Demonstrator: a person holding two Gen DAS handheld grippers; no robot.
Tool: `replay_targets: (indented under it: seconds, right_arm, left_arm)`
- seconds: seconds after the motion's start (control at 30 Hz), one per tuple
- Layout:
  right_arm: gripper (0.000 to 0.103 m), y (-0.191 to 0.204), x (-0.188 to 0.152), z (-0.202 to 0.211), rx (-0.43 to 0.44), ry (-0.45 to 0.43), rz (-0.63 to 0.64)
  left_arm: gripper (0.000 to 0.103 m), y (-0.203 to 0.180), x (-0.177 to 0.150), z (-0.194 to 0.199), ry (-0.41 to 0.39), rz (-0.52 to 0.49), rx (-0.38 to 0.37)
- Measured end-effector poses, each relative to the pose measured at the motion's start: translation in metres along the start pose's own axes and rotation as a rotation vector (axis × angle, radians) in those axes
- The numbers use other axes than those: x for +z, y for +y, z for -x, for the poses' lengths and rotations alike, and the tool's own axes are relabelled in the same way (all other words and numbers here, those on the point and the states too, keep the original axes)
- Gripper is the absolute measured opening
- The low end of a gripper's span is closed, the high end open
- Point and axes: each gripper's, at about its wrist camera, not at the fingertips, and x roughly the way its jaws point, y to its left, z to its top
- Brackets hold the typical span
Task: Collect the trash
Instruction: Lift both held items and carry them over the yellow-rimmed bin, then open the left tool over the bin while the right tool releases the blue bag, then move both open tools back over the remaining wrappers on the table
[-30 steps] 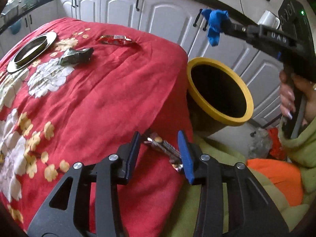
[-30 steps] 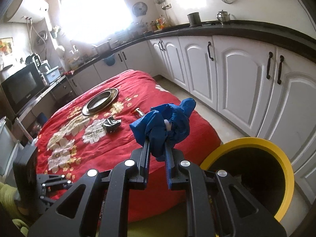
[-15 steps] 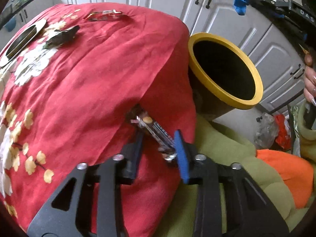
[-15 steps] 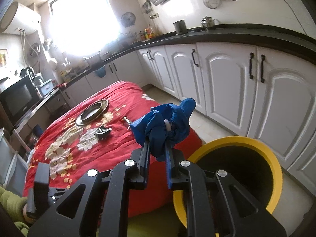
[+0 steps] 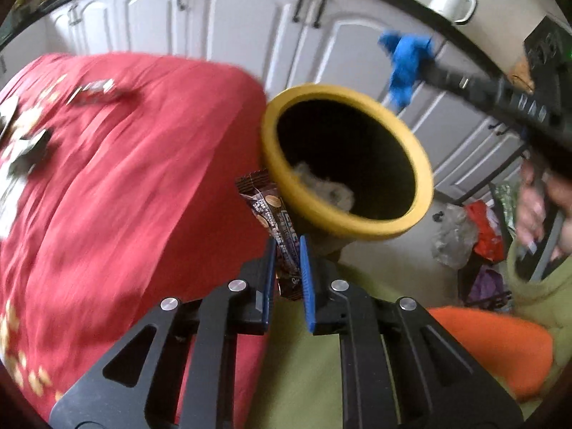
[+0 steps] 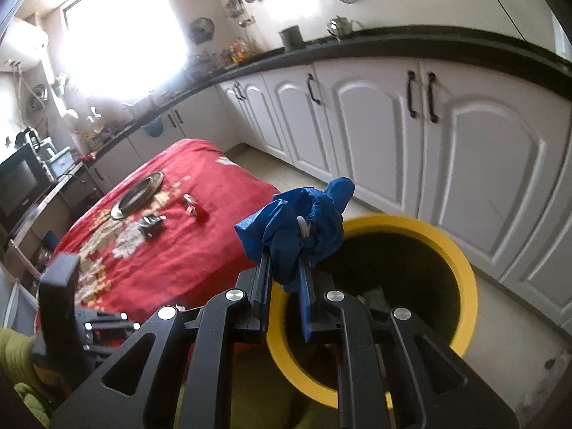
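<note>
Trash is in both tools now. A dark brown printed snack-bar wrapper [image 5: 277, 225] sits clamped between the blue pads of the left tool [image 5: 287, 261]; the jaws have just been closing, and a second ago they stood open around it where it lay at the hanging edge of the red floral cloth [image 5: 118, 186]. The wrapper is lifted clear of the cloth, its upper end just beside the near rim of the round yellow-rimmed black bin [image 5: 422, 182]. The right tool [image 6: 284, 275] stays clenched on a crumpled blue plastic glove [image 6: 296, 228], which has travelled from above the red-covered bench to a spot over the near edge of the bin's mouth. Pale crumpled rubbish already lies inside the bin.

For the task, the pick-up stage looks finished for these two pieces, and what remains is the drop: each needs to be carried fully over the opening before its jaws part. The wrapper still hangs outside the rim, so releasing here would probably send it to the floor.

Two more scraps wait on the cloth: a silver-and-red wrapper [image 6: 195, 209] and a dark crumpled one [image 6: 152, 222] near a round metal plate [image 6: 137, 195].
</note>
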Motion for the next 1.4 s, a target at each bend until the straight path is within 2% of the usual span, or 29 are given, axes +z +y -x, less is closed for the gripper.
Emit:
replay_targets:
  seconds: [0.17,0.63,0.67,0.73,0.8,0.97,1.1,1.17,1.23,1.4]
  right_arm:
    - [0.013,-0.019,-0.015,0.001,-0.033,0.03,-0.03]
    - [0.016,-0.068,-0.063,-0.006,-0.109,0.118,-0.097]
    - [0.016,-0.071,-0.065,-0.006,-0.11,0.12,-0.103]
    - [0.018,-0.075,-0.067,-0.006,-0.116,0.124,-0.111]
    - [0.029,-0.079,-0.068,-0.005,-0.119,0.123,-0.123]
    - [0.035,-0.083,-0.069,-0.005,-0.129,0.116,-0.138]
    - [0.045,-0.079,-0.064,-0.003,-0.131,0.103,-0.133]
    - [0.049,-0.074,-0.059,-0.002,-0.126,0.091,-0.121]
    - [0.054,-0.066,-0.053,-0.003,-0.119,0.081,-0.104]
    - [0.061,-0.038,-0.032,-0.008,-0.094,0.057,-0.029]
  left_arm:
    - [0.008,-0.022,0.027,-0.018,-0.021,-0.047,-0.038]
    - [0.011,-0.044,0.074,-0.069,-0.002,-0.06,-0.092]
    - [0.013,-0.044,0.076,-0.071,-0.002,-0.059,-0.089]
    - [0.031,-0.042,0.079,-0.074,-0.003,-0.046,-0.082]
    - [0.042,-0.037,0.079,-0.072,-0.009,-0.036,-0.081]
    - [0.057,-0.025,0.079,-0.064,-0.034,0.002,-0.066]
    - [0.08,-0.007,0.077,-0.045,-0.081,0.056,-0.038]
    - [0.084,0.003,0.075,-0.035,-0.105,0.075,-0.014]
    - [0.092,0.013,0.072,-0.023,-0.135,0.087,0.038]
    - [0.092,0.041,0.062,0.012,-0.228,0.091,0.174]
